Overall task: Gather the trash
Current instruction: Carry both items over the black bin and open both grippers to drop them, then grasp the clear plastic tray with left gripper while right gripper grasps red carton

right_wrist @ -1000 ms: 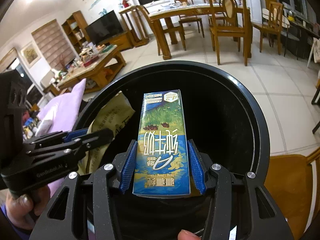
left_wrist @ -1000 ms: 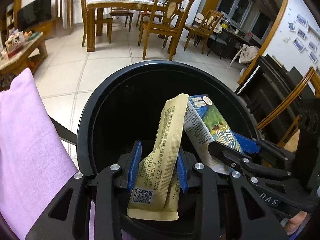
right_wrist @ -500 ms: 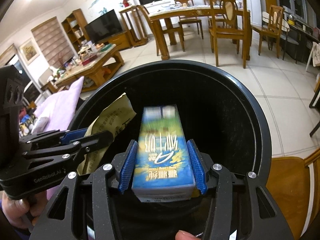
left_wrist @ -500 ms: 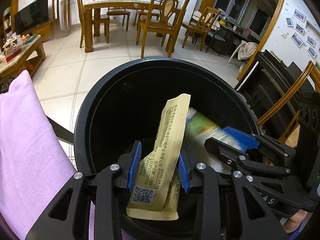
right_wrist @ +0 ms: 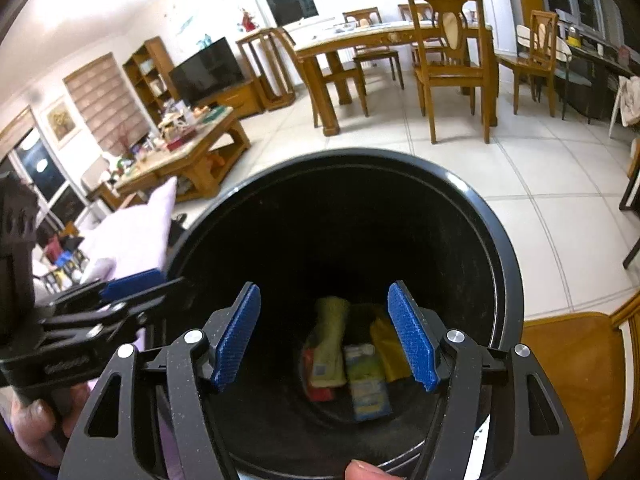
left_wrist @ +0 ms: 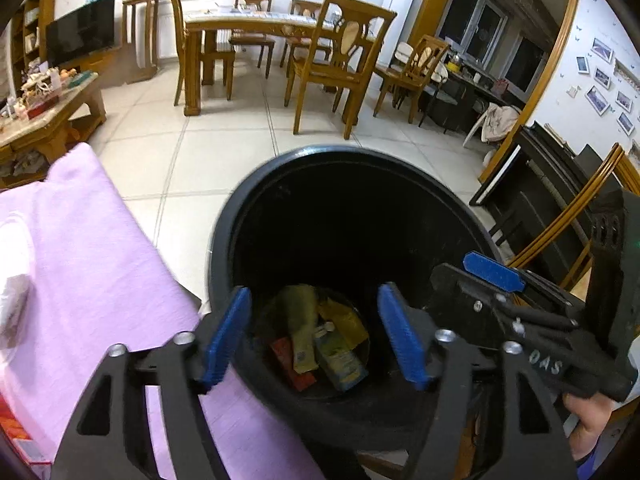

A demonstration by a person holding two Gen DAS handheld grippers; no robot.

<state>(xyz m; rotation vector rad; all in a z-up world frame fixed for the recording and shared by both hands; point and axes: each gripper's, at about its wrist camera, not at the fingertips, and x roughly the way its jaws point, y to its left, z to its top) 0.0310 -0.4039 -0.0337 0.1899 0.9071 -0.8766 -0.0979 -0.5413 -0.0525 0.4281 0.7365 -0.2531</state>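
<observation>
Both grippers, left gripper (left_wrist: 314,334) and right gripper (right_wrist: 324,334), are opening with nothing between them above the black bin (left_wrist: 256,184); wrappers and the milk carton (right_wrist: 366,384) lie inside, so this load looks done.

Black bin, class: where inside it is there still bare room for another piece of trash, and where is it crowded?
Crowded: the bin bottom, where the milk carton, tan packet and yellow wrapper lie together. Bare: the dark space above them, bordered by the bin's wall.
</observation>
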